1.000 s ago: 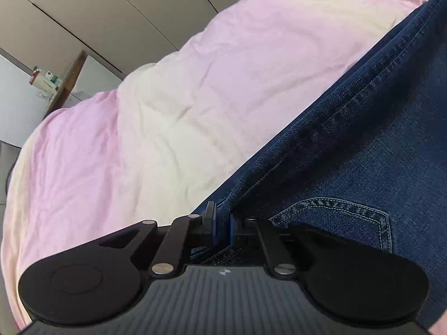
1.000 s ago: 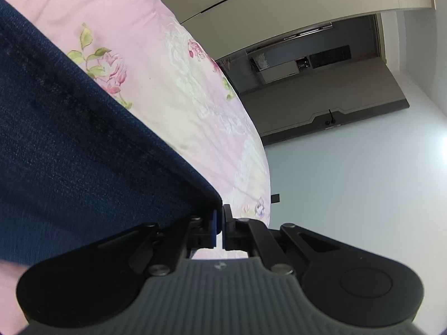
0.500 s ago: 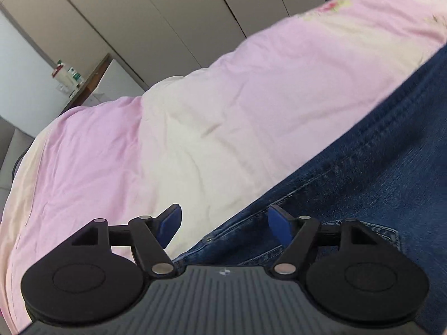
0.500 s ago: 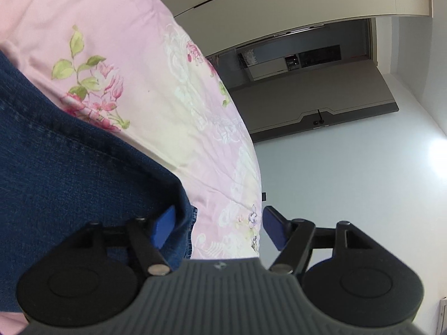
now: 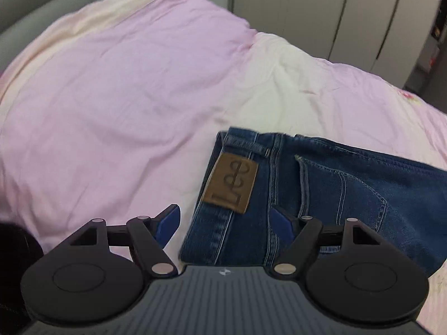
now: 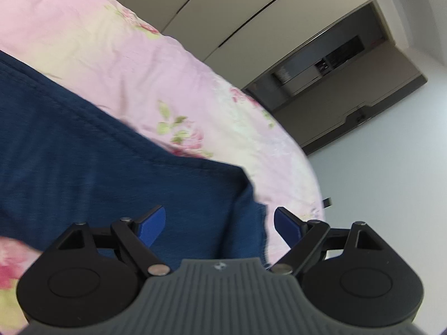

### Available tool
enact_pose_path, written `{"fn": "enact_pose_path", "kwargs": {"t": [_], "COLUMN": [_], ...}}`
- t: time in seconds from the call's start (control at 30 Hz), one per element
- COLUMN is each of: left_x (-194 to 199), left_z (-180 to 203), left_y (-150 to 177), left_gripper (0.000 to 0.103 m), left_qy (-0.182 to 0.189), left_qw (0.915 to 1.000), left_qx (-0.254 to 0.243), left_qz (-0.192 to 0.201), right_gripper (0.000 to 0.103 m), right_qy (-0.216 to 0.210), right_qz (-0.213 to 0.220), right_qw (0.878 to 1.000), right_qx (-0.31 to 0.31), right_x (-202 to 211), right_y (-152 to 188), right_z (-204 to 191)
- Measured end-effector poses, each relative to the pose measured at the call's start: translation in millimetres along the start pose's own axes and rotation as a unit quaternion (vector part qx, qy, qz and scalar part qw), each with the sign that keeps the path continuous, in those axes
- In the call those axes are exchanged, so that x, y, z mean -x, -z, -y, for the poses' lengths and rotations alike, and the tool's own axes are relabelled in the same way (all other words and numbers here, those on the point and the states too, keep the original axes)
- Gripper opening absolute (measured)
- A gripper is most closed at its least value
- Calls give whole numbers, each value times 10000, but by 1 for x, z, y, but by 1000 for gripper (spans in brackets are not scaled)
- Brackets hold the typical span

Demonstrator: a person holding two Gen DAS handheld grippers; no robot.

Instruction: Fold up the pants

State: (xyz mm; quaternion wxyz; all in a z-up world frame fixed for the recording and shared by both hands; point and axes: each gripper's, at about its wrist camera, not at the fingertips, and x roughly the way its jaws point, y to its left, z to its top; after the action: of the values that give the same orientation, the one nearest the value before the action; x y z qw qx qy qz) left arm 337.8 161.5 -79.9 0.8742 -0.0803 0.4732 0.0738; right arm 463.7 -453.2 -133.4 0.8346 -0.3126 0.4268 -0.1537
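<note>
With both the left gripper (image 5: 225, 222) and right gripper (image 6: 219, 222) spread and empty, we judge the pants (image 5: 321, 195) heavy, limp denim, best pinched at the thick waistband in the frame's centre.

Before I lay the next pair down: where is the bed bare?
Bare quilt runs left of and beyond the jeans, up to the wardrobe. A narrower strip lies past the jeans' far edge in the right view. Near both open grippers, denim crowds it.

The left gripper (image 5: 225, 223) hangs with its jaws spread wide over the jeans (image 5: 321, 195). The denim lies on a pink quilt (image 5: 125, 97), its brown leather patch (image 5: 232, 181) facing up.
</note>
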Motion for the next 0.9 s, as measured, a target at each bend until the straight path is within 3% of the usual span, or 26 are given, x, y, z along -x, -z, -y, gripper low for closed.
{"fn": "enact_pose_path", "kwargs": {"t": [0.1,0.23,0.3,0.37,0.4,0.43,0.47,0.57,0.6,0.63,0.7,0.77,0.83,0.9], "left_x": [-13,-47,-60,-72,-76,-79,-82,-92,-94,-96,-96,-95,-87,-82], "left_z": [-27,-56,-60,-62,-62,-62,-61,-55,-53,-51,-49,-42,-31,-15], "left_y": [25,62,73,82,83,84,84,74,70,68,63,56,48,37], "left_gripper": [85,84,83,83,83,83,82,64,60,49,36,26,20,18], "left_qy": [398,814,853,1048,1127,1191,1233,1235,1141,1052,825,642,320,-54], "left_qw": [9935,9619,9475,9279,9206,9150,9115,9142,9173,9207,9266,9351,9533,9685], "left_qx": [1057,2607,3081,3576,3732,3841,3904,3836,3790,3733,3648,3467,2984,2457], "left_qz": [-108,-151,-65,109,214,321,398,436,439,442,383,347,330,388], "right_gripper": [83,83,83,77,67,57,54,53,53,53,53,55,63,63], "right_qy": [-172,-736,-930,-1156,-1250,-1363,-1463,-1650,-1651,-1626,-1528,-1372,-1307,-1329], "right_qz": [-135,-408,-625,-802,-866,-939,-998,-1102,-1079,-1054,-954,-934,-937,-842], "right_qw": [9996,9939,9883,9809,9775,9725,9665,9393,9279,9171,9021,9012,9092,9159], "right_qx": [-171,-714,-1035,-1342,-1462,-1641,-1857,-2799,-3164,-3484,-3922,-4003,-3841,-3693], "right_x": [11,23,23,21,20,17,14,1,-3,-8,-17,-27,-43,-57], "right_y": [9,32,49,71,81,93,103,135,145,153,166,169,167,159], "right_z": [-10,-13,-13,-12,-11,-8,-4,22,34,45,60,70,72,70]}}
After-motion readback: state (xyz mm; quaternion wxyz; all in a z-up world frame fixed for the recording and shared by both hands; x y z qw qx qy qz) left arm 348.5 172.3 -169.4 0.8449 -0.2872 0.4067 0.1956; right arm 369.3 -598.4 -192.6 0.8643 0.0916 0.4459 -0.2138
